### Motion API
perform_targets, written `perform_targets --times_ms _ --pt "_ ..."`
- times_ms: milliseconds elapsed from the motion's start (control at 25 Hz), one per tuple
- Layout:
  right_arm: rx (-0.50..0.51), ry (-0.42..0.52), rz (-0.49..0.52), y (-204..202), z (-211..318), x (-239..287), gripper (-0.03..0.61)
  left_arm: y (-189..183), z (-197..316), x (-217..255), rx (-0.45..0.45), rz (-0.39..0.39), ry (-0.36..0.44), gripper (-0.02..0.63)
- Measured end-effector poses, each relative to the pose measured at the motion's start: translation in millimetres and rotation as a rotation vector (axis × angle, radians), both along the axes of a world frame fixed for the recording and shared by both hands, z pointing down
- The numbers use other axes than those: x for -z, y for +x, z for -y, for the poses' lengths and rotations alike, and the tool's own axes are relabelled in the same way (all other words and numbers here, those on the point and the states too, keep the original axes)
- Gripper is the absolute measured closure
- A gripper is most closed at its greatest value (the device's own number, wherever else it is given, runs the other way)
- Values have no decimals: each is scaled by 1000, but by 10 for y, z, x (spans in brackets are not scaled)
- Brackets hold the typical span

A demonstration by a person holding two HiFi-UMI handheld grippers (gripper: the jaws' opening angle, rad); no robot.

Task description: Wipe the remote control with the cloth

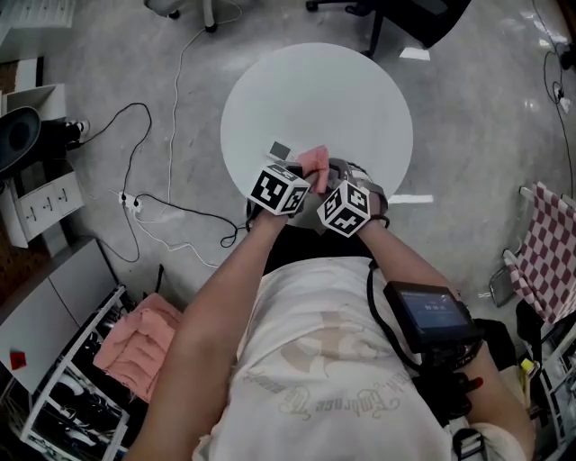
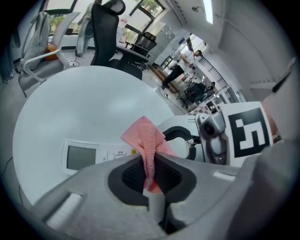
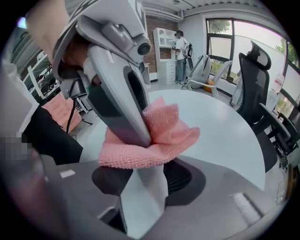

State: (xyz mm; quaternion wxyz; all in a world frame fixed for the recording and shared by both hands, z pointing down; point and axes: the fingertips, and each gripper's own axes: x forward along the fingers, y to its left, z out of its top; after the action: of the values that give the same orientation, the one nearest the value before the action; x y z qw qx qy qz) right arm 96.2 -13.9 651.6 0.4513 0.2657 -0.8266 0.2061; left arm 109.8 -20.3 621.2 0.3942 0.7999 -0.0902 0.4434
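Observation:
A white remote control [image 2: 79, 157] with a grey screen lies over the near part of the round white table [image 1: 360, 99]. In the left gripper view a pink cloth [image 2: 147, 138] is bunched above it, and my left gripper [image 2: 150, 180] is shut on that cloth. In the right gripper view the cloth [image 3: 159, 136] rests on the remote's white end [image 3: 145, 197], which sits edge-on between the jaws of my right gripper [image 3: 145, 183], shut on it. The left gripper [image 3: 143, 140] presses down into the cloth there. In the head view both grippers meet at the cloth [image 1: 314, 162].
Black office chairs [image 1: 414, 18] stand beyond the table. Cables and a power strip [image 1: 135, 205] lie on the floor at left. A rack with pink cloths [image 1: 135, 347] is at lower left and a checked cloth [image 1: 549, 252] at right.

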Motion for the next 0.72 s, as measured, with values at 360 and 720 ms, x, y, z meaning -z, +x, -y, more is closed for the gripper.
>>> perform_targets --times_ms 360,720 --pt "27 -1 -36 -1 -20 -1 371 5 -34 -105 -123 112 60 595" --pt "25 3 -27 45 -14 1 371 -250 243 -158 -33 141 84 597"
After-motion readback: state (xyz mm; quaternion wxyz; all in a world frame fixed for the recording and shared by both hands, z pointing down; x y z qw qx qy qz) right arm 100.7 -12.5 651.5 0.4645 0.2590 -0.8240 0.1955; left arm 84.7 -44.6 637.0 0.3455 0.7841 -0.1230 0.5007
